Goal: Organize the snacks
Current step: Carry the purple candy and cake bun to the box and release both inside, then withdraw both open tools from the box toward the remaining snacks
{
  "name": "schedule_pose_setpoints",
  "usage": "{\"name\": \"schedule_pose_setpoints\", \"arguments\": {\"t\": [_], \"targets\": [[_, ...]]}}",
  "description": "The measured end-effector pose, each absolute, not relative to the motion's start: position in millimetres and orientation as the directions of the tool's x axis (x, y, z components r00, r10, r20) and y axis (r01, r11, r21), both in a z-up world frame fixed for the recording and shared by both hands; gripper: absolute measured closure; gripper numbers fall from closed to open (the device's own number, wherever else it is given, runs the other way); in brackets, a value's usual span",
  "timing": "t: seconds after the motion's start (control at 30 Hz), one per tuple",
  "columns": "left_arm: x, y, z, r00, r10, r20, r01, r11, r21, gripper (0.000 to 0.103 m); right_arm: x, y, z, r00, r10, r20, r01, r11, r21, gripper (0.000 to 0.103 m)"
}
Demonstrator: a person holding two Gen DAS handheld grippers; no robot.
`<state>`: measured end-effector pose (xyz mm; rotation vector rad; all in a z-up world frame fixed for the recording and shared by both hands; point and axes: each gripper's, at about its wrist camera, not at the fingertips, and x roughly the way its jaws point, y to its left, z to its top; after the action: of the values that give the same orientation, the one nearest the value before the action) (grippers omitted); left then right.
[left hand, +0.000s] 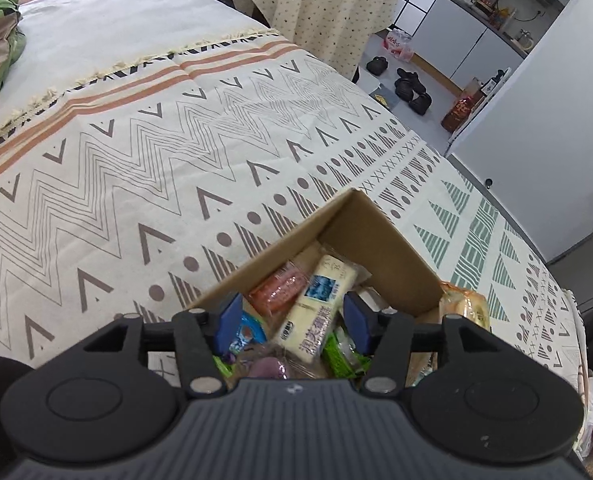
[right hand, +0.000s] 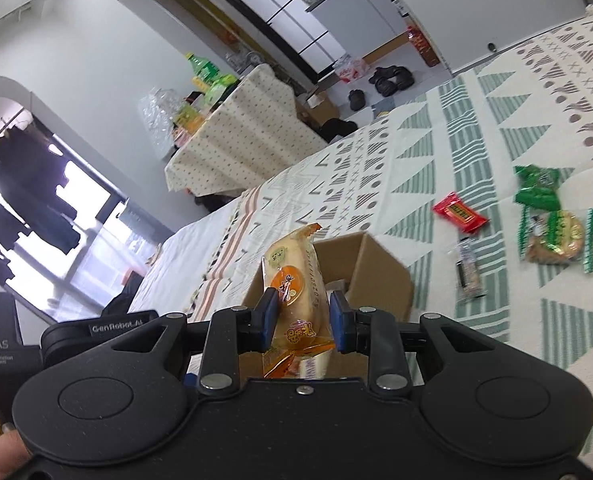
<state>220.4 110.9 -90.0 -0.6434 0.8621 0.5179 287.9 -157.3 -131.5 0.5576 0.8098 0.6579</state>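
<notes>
Above the cardboard box (right hand: pixel 360 264), a bread packet (right hand: pixel 296 300) is pinched by the right hand-held gripper (right hand: pixel 302 326); the left hand-held gripper (left hand: pixel 290 320) is held spread over the box; bare bedspread (left hand: pixel 136 152) lies beyond.

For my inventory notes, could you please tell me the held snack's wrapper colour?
Orange and pale yellow snack, clearest in the right wrist view.

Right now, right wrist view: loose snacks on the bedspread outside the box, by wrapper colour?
Green: 2, a sealed packet and a round biscuit pack
Red: 1, a small packet
Clear: 1, a slim bar
Total: 4

The bread pack in the right gripper is excluded.
</notes>
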Motion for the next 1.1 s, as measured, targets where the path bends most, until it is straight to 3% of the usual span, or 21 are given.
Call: {"name": "schedule_pose_setpoints", "arguments": {"t": [0.1, 0.13, 0.2, 0.47, 0.77, 1.1], "targets": [[220.7, 111.2, -91.0, 0.550, 0.159, -0.820, -0.646, 0.702, -0.298, 0.040, 288.0, -150.8, -133.3, 0.497, 0.729, -0.471, -0.316, 0.658, 0.684, 0.067], [220.6, 110.6, -91.4, 0.549, 0.161, -0.820, -0.645, 0.706, -0.293, 0.038, 287.4, -149.0, -132.5, 0.495, 0.727, -0.476, -0.324, 0.662, 0.676, 0.056], [220.8, 109.7, -92.5, 0.541, 0.166, -0.824, -0.645, 0.710, -0.281, 0.032, 284.3, -147.2, -128.8, 0.502, 0.724, -0.474, -0.348, 0.670, 0.656, 0.048], [218.8, 96.6, -85.7, 0.530, 0.193, -0.826, -0.653, 0.714, -0.252, 0.022, 287.1, -170.5, -124.3, 0.552, 0.669, -0.498, -0.292, 0.714, 0.636, 0.047], [221.5, 66.4, -68.8, 0.575, 0.199, -0.793, -0.605, 0.757, -0.249, 0.012, 295.5, -216.6, -119.5, 0.596, 0.623, -0.506, -0.219, 0.733, 0.644, 0.034], [233.9, 30.9, -67.4, 0.602, 0.149, -0.785, -0.544, 0.796, -0.265, 0.010, 300.9, -258.9, -118.0, 0.636, 0.566, -0.525, -0.135, 0.751, 0.646, 0.026]]}}
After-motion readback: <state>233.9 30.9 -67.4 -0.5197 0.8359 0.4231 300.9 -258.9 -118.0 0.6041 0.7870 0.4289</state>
